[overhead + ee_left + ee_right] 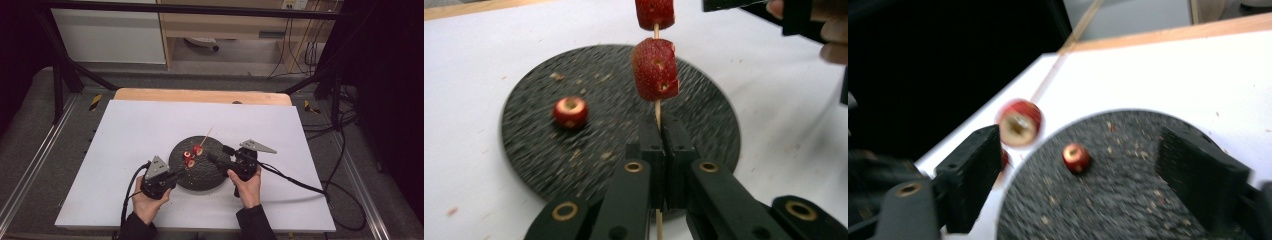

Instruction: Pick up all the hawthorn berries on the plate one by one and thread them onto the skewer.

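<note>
A: Starting at the lower left of the high view, what are the left tongs [176, 173] doing?

B: They're pressed together on a thin wooden skewer [656, 107]. In the left gripper view the stick runs up from between the jaws, with two strawberry pieces [655, 69] threaded on it, one above the other, over the dark round plate [534, 150].

A: And on the plate itself?

B: One loose strawberry piece [570, 111] lies left of centre in that view, apart from the skewer. The plate sits mid-frame on the white worktop [130, 130].

A: Then the right tongs [216, 153]?

B: Spread wide, nothing between the pads. In the right gripper view the jaws frame the plate and the loose piece, with the skewered fruit at centre left.
</note>
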The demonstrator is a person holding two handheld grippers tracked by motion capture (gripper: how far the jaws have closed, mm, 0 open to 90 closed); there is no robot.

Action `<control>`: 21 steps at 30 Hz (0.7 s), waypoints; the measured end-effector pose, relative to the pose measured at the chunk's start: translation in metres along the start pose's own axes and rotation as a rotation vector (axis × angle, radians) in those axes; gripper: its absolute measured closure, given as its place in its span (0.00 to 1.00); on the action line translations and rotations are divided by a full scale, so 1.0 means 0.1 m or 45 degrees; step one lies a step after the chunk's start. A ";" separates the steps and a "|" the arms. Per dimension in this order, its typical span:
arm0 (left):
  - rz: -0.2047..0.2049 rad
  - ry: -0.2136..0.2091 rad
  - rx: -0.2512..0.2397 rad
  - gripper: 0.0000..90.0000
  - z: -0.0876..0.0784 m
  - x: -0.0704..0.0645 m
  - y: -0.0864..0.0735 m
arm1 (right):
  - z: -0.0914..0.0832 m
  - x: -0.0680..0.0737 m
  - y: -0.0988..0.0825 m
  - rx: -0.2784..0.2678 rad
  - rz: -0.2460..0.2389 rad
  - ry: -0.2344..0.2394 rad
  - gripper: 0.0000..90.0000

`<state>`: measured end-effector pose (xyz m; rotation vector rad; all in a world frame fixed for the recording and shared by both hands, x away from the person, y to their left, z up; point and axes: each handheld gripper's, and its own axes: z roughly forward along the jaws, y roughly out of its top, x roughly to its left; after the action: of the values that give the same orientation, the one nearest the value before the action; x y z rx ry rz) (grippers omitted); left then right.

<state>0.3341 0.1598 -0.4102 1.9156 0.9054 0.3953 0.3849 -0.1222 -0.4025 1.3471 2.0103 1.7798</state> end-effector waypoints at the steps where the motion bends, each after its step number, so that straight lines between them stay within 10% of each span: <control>1: 0.001 -0.001 0.009 0.98 -0.04 0.03 -0.02 | 0.00 -0.01 0.00 0.029 -0.012 -0.002 0.18; 21: 0.018 0.048 0.074 0.98 -0.44 0.46 -0.36 | 0.22 0.07 0.08 0.451 -0.324 -0.105 0.05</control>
<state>0.3232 0.2309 -0.4237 1.9739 0.9379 0.4189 0.3987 -0.1024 -0.3995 1.1550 2.4040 1.2858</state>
